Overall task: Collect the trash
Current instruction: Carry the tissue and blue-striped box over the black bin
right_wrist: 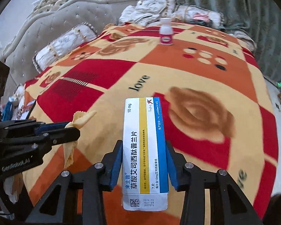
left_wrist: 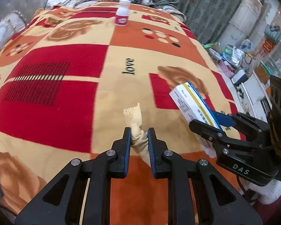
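My left gripper [left_wrist: 139, 134] is clamped on a twisted cream wrapper [left_wrist: 135, 121]; its frilled end sticks out past the fingertips and its tail hangs below them, clear of the patterned blanket [left_wrist: 65, 60]. To carry this step well, I judge I should keep both grips firm and level and bring the two pieces to wherever the trash goes without letting the thin wrapper slip out of the pads. Further right, my right gripper [right_wrist: 143, 161] pinches a white, yellow and blue medicine box [right_wrist: 144, 150] across its narrow sides, the box standing lengthwise along the fingers and reaching well beyond them. Both pieces sit between their own fingers, near each other. Far up the blanket stands a small white bottle [left_wrist: 122, 13], upright, well apart from both grippers and not yet collected.
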`<state>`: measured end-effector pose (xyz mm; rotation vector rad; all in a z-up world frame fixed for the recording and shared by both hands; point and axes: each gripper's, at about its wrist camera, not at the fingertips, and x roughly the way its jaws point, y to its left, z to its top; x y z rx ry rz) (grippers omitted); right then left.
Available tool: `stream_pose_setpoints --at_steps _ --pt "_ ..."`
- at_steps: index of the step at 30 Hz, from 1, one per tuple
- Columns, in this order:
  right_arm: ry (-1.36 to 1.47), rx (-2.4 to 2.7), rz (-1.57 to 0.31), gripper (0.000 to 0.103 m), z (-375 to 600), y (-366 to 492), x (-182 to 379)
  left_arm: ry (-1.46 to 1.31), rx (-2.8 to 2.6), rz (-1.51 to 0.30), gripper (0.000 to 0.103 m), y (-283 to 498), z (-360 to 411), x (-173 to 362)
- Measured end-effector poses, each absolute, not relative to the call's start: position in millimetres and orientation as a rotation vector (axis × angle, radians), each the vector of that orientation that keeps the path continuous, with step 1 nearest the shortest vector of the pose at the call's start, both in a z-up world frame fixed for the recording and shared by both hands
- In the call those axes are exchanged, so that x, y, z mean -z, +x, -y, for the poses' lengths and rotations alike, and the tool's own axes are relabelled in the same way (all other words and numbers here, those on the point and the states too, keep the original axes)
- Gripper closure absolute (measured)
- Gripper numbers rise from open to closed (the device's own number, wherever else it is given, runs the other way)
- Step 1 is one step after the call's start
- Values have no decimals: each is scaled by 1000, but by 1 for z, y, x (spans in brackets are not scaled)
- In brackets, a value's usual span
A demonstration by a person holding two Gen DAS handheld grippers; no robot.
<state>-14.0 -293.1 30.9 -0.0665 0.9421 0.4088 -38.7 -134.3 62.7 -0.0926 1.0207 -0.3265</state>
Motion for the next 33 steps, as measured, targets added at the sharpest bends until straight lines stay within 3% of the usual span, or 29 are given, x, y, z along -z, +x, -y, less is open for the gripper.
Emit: stream_pose_setpoints --at_steps 33 --pt "114 -174 -894 62 425 -105 -50 76 550 -976 88 -83 275 -81"
